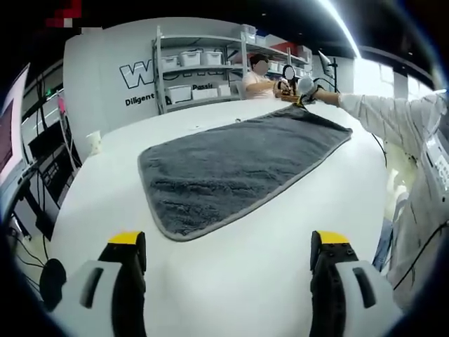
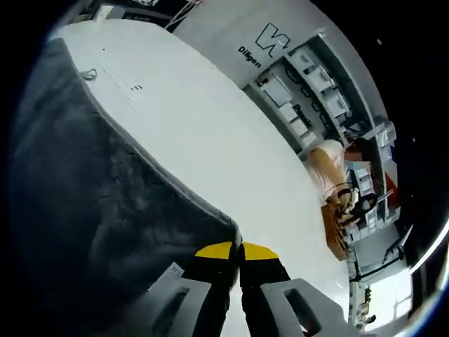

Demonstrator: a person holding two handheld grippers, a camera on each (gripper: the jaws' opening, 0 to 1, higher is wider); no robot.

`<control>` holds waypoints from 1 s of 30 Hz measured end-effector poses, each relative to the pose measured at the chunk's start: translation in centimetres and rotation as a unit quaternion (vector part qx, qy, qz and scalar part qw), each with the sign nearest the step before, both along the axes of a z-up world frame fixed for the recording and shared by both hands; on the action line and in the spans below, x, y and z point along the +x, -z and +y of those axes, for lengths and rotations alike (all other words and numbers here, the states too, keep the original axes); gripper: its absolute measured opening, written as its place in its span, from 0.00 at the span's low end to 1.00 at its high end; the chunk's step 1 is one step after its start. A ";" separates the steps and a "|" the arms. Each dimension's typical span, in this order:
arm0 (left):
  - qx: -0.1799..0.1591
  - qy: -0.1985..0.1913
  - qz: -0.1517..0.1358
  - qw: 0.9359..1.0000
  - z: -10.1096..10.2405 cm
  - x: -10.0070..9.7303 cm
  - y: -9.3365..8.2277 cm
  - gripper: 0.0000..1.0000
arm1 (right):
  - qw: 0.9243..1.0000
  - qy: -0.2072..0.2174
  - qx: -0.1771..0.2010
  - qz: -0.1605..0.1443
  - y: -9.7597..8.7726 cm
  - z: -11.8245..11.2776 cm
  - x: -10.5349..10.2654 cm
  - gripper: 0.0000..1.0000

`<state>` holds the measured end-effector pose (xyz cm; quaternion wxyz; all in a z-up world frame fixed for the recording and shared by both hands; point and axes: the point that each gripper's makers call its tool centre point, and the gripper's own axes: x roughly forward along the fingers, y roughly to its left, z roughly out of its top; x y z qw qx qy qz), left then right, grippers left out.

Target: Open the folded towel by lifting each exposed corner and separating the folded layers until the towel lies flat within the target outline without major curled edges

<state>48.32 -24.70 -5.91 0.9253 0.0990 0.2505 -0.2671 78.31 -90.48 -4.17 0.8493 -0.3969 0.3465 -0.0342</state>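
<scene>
Grey towel (image 1: 238,168) lies spread on the white tabletop (image 1: 231,281), running from near left to far right, pale binding round its edge. In the left gripper view it looks largely flat, the near edge rounded and just beyond the fingers.

Containers first: on the metal shelving (image 1: 203,67) by the far wall stand white storage bins (image 1: 191,57); what is in them cannot be told. A pale cup (image 1: 93,142) stands at the far left edge of the tabletop, contents unseen.

Now the fingers. The left gripper (image 1: 229,263) hangs over bare tabletop just short of the towel, yellow-tipped fingers spread wide, touching nothing. The right gripper (image 2: 236,251) has its yellow tips pressed together on the towel's corner (image 2: 223,226), pinching the edge. From the left gripper view that same gripper shows at the towel's far right corner (image 1: 303,93), with the person's pale sleeve (image 1: 393,116) reaching across to it.

The right gripper view gives the towel close up, dark pile with creases, a small loop tag (image 2: 89,74) at its edge and faint marks (image 2: 133,88) on the tabletop beyond. The left gripper view adds a seated person (image 1: 259,78) at the far side and monitors (image 1: 14,133) on the left.
</scene>
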 end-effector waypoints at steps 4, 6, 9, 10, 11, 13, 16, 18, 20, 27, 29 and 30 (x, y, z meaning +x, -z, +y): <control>0.000 -0.004 0.002 1.000 0.1 0.0 0.1 0.95 | 1.000 0.002 -0.003 0.004 1.1 -0.2 0.6 0.00; 0.000 -0.005 0.004 1.000 0.2 0.0 0.1 0.95 | 1.000 0.007 -0.009 0.012 2.0 -0.4 0.8 0.00; -0.002 -0.011 0.002 1.000 0.5 0.0 -0.1 0.96 | 0.999 0.011 -0.022 0.021 2.9 -0.7 1.2 0.00; -0.002 -0.011 0.001 1.000 0.6 0.0 -0.2 0.95 | 0.999 0.011 -0.028 0.018 3.0 -0.8 1.4 0.00; -0.001 -0.012 0.001 1.000 0.6 0.0 -0.2 0.95 | 0.999 0.007 -0.032 0.018 3.1 -0.8 1.5 0.00; 0.002 -0.013 0.002 1.000 0.7 0.0 -0.3 0.95 | 0.999 0.008 -0.036 0.022 3.5 -0.9 1.6 0.00; 0.005 -0.012 0.006 1.000 0.8 -0.1 -0.2 0.96 | 0.999 0.015 -0.028 0.014 3.6 -1.1 1.9 0.00; 0.006 -0.014 0.007 1.000 0.9 -0.1 -0.1 0.95 | 0.999 0.014 -0.027 0.016 3.8 -1.2 1.9 0.00; 0.006 -0.016 0.006 1.000 1.0 -0.1 -0.2 0.96 | 1.000 0.009 -0.021 0.021 4.4 -1.1 2.1 0.00; -0.001 -0.022 -0.001 1.000 0.9 0.3 -0.6 0.96 | 1.000 0.022 -0.006 0.020 4.8 -1.4 2.2 0.00; 0.000 -0.017 0.001 1.000 0.5 0.2 -0.5 0.96 | 1.000 0.024 -0.006 0.018 4.7 -1.5 2.2 0.00; 0.000 -0.014 0.001 1.000 0.3 0.1 -0.5 0.96 | 0.999 0.028 -0.009 0.013 4.5 -1.7 2.1 0.02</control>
